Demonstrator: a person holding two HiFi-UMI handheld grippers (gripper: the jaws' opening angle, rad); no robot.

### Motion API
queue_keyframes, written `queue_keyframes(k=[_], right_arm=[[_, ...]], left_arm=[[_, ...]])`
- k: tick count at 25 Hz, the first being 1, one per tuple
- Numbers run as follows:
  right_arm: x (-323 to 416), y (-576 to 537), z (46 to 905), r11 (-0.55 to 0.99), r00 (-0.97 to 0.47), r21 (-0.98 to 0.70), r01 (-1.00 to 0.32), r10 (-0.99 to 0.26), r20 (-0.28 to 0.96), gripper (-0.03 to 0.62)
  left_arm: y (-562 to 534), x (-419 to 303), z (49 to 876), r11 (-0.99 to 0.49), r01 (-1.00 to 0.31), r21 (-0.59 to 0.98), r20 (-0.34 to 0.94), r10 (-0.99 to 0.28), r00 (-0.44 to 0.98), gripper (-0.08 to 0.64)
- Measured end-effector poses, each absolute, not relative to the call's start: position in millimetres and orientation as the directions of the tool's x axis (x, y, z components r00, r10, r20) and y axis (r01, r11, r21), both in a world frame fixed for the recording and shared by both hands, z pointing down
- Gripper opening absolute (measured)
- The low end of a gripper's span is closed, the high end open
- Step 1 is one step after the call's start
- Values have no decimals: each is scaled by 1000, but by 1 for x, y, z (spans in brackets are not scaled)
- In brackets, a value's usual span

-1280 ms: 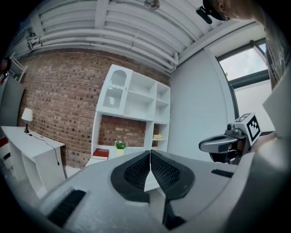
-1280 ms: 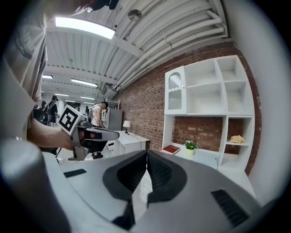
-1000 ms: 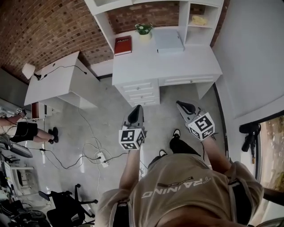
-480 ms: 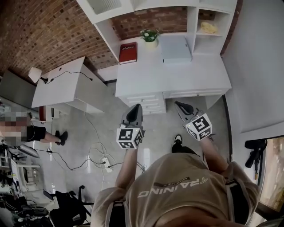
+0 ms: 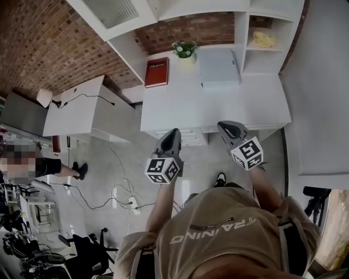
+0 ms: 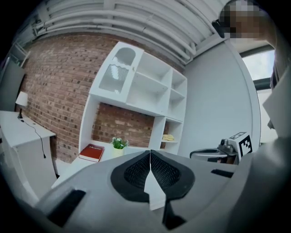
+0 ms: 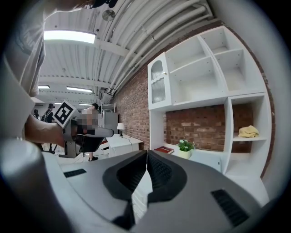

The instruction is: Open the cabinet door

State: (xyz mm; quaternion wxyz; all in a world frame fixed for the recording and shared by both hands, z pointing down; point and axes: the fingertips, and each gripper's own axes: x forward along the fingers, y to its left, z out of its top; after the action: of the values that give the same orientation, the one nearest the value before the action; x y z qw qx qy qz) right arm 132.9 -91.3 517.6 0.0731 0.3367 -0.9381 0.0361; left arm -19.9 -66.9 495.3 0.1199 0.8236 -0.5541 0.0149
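Observation:
The cabinet door [image 5: 112,12] is a white-framed glass panel at the upper left of the white hutch, and it stands closed. It also shows in the left gripper view [image 6: 117,70] and the right gripper view [image 7: 158,86]. My left gripper [image 5: 172,134] is held level in front of the desk's drawers, its jaws shut and empty [image 6: 150,157]. To its right my right gripper [image 5: 227,127] is also shut with nothing in it [image 7: 146,159]. Both are well short of the door and below it.
On the white desk [image 5: 256,109] lie a red book [image 5: 157,72], a potted plant [image 5: 184,50] and a flat grey box [image 5: 218,68]. A yellow cloth [image 5: 264,39] sits in a side shelf. A second desk [image 5: 82,109], floor cables [image 5: 125,196] and a seated person [image 5: 54,169] are at left.
Both grippers have moved forward towards the desk and hutch, which now sit nearer and larger in the head view. The jaws stayed shut.

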Motion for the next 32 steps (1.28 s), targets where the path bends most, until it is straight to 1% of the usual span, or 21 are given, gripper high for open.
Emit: queue_keyframes(k=[7, 15, 21, 26, 32], right_arm=[[118, -115, 533, 809, -802, -47, -586, -570, 181, 12], [85, -132, 549, 819, -809, -62, -570, -547, 217, 12], [55, -165, 541, 794, -776, -44, -607, -580, 248, 12], [25, -198, 510, 782, -761, 19, -623, -612, 215, 12], [8, -220, 493, 739, -718, 43, -673, -665, 205, 12]], left_arm=[[-92, -37, 510, -285, -938, 199, 182, -929, 321, 9], [-119, -51, 525, -316, -927, 201, 201, -913, 354, 9], [-161, -86, 504, -362, -912, 194, 162, -905, 394, 9], [-204, -115, 490, -404, -896, 186, 124, -895, 429, 9], [-235, -128, 478, -473, -861, 188, 97, -863, 495, 9]])
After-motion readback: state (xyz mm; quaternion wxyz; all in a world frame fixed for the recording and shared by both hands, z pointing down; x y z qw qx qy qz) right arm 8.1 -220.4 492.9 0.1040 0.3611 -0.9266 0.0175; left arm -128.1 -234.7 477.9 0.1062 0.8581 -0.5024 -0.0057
